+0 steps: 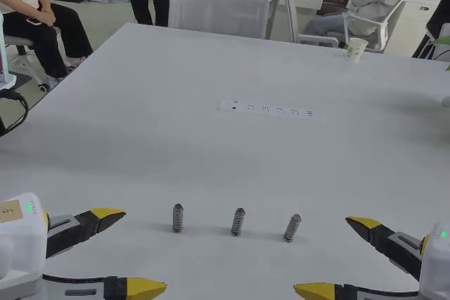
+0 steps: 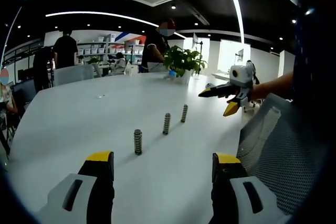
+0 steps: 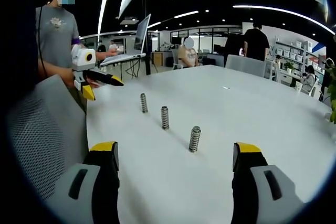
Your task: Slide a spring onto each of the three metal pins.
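Three grey coil springs stand upright in a row near the table's front edge: the left spring (image 1: 178,218), the middle spring (image 1: 238,221) and the right spring (image 1: 292,227). Any pins inside them are hidden by the coils. My left gripper (image 1: 130,251) is open at the lower left, its yellow tips apart and a short way from the left spring. My right gripper (image 1: 337,258) is open at the lower right, beside the right spring. In the left gripper view the left gripper (image 2: 163,158) faces the nearest spring (image 2: 138,141). In the right gripper view the right gripper (image 3: 176,148) faces the nearest spring (image 3: 195,138).
A white power strip (image 1: 271,110) lies mid-table and a paper cup (image 1: 356,48) stands at the far right edge. A potted plant (image 2: 184,61) is at the table's end. Chairs and people surround the table; a mesh chair back (image 3: 47,135) is close behind.
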### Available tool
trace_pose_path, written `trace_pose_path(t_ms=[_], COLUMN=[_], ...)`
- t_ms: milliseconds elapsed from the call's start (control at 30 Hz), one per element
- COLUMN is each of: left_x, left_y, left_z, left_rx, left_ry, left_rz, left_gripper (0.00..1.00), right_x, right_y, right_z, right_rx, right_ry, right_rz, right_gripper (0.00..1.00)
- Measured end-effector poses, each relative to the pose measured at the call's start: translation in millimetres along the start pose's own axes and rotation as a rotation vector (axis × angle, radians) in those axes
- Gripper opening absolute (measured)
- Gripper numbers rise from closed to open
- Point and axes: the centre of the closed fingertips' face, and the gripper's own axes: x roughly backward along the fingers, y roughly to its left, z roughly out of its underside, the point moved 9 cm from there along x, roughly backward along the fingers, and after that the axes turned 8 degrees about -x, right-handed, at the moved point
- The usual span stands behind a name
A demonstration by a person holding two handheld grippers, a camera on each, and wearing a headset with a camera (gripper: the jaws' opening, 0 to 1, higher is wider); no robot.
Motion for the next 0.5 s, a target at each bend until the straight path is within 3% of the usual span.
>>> trace_pose_path(t_ms=[500], left_x=[0.3], left_y=[2.3], left_z=[-2.1], left_rx=[-0.011], left_ry=[-0.002], left_rz=[-0.001], left_gripper=[0.72], right_x=[-0.3], right_y=[-1.1], right_z=[-5.7], right_rx=[0.013], right_ry=[-0.006], right_rz=[0.006], right_gripper=[0.89])
